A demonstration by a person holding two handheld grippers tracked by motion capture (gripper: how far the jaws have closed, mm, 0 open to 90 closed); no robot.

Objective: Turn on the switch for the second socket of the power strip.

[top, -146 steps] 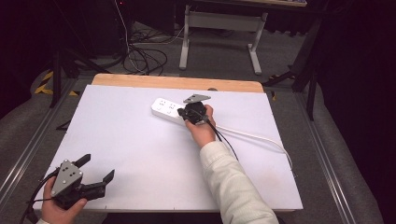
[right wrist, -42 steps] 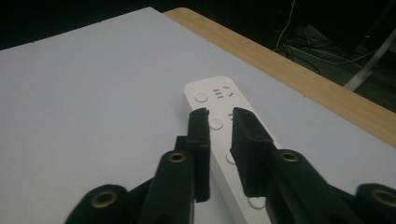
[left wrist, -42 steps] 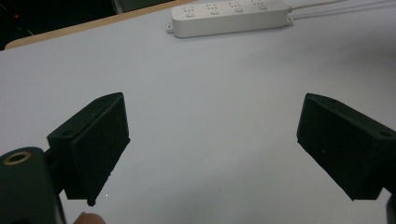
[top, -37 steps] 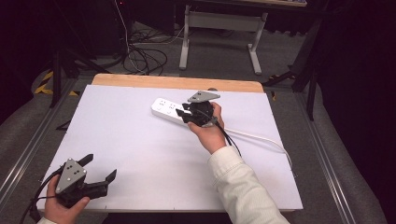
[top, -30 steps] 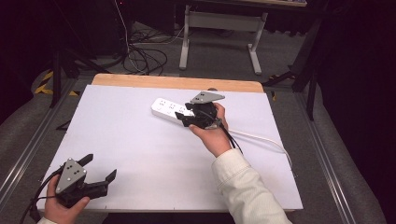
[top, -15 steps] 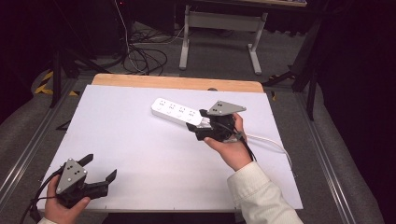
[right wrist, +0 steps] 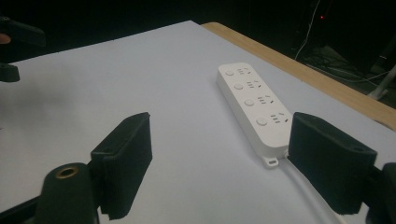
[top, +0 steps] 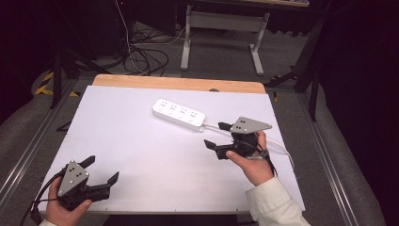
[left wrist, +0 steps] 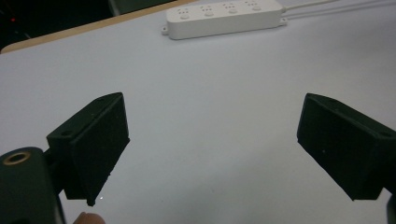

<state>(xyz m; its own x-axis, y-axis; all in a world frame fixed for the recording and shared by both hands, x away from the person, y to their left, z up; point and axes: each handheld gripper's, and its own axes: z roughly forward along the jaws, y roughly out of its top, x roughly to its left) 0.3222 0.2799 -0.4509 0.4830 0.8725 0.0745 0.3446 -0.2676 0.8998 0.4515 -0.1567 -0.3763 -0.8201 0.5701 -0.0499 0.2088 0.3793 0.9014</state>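
A white power strip (top: 179, 114) lies flat on the white table (top: 141, 155), near the far edge and a bit right of the middle. It has four sockets in a row, each with a small round button beside it. Its white cord (top: 282, 148) runs off from the right end toward the right side of the table.

The right gripper (top: 217, 135) is just beside that right end of the strip, on the near side, but it does not touch it. Its jaws have just been opening, and now they stand wide apart with nothing between them — it has let go. In the right gripper view the strip (right wrist: 254, 109) lies ahead of the two black jaws and slants off to the right, with the cord coming out just by the right jaw.

The left gripper (top: 101, 172) is well apart from the strip, down at the near left corner of the table, held in the person's left hand (top: 66, 214). Its jaws are spread wide too — nothing is in them. In the left gripper view the strip (left wrist: 224, 17) sits far off at the top, past bare table.

A strip of brown wood (top: 179, 84) shows along the far edge of the table.
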